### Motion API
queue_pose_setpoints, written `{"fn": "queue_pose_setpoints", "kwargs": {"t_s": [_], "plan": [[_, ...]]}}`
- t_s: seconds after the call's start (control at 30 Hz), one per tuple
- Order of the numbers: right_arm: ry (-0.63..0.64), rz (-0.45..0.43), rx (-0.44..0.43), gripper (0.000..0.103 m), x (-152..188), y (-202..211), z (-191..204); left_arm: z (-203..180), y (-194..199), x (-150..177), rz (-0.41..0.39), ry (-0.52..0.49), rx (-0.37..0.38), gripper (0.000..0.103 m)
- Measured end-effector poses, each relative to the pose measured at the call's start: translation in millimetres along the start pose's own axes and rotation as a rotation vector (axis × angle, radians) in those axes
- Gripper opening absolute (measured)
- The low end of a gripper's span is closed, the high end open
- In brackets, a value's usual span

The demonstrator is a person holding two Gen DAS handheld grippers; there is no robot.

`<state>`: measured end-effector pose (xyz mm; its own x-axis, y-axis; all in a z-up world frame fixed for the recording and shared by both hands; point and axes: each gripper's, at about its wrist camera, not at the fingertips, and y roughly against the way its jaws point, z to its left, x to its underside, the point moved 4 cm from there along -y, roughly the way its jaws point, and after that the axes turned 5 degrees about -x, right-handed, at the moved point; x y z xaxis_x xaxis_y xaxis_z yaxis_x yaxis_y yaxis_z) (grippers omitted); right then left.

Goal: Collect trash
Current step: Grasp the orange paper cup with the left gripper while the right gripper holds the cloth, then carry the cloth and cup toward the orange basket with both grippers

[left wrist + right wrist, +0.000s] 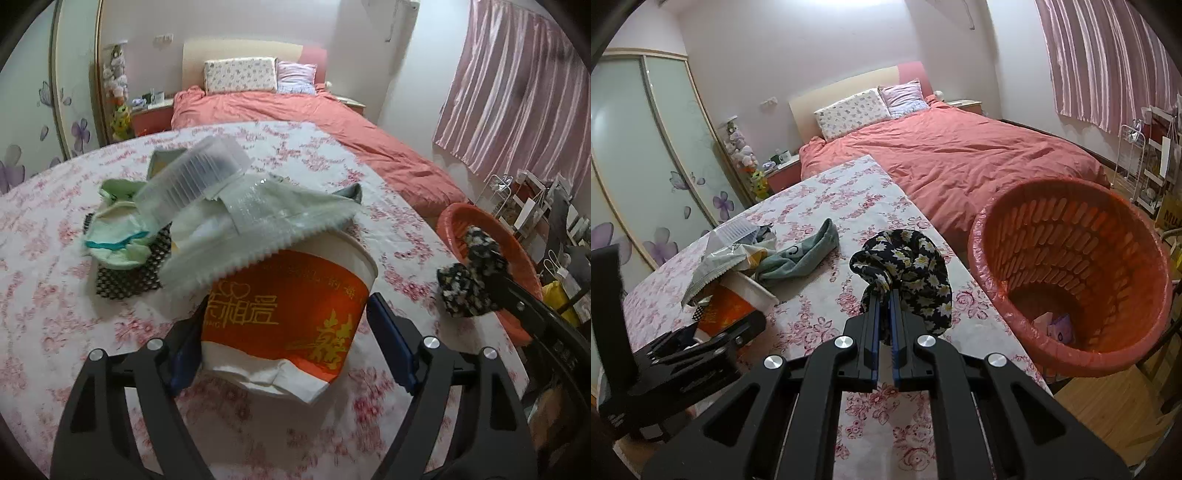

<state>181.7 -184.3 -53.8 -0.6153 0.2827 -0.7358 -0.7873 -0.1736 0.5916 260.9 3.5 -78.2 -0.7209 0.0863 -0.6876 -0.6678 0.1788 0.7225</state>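
paper cup (288, 317): sits between your left gripper (284, 343) jaws, which stand wide, no squeeze yet
handling: light, dented, crushes easily, so pinch the orange band gently
right gripper (884, 325): jaws clamped on the floral cloth (908, 273), near the basket (1071, 354)

Cup (288, 317) on table (857, 192); basket (1071, 280) right of it.

Home bedroom: bed (960, 155), pillows (853, 112), wardrobe (646, 155).
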Motion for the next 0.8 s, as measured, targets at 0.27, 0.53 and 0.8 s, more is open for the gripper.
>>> {"fn": "queue_pose_setpoints", "kwargs": {"t_s": [0.27,0.53,0.8], "plan": [[0.006,-0.03,-0.012,0.005,-2,16,4,-2,41,4,-0.055,0.011,0.051,0.079],[0.004,-0.097,-0.027,0.005,-10,42,-1,-17,74,4,-0.095,0.014,0.116,0.079],[0.005,-0.156,-0.03,0.005,-16,60,-13,-35,89,0,-0.115,-0.001,0.161,0.079]]}}
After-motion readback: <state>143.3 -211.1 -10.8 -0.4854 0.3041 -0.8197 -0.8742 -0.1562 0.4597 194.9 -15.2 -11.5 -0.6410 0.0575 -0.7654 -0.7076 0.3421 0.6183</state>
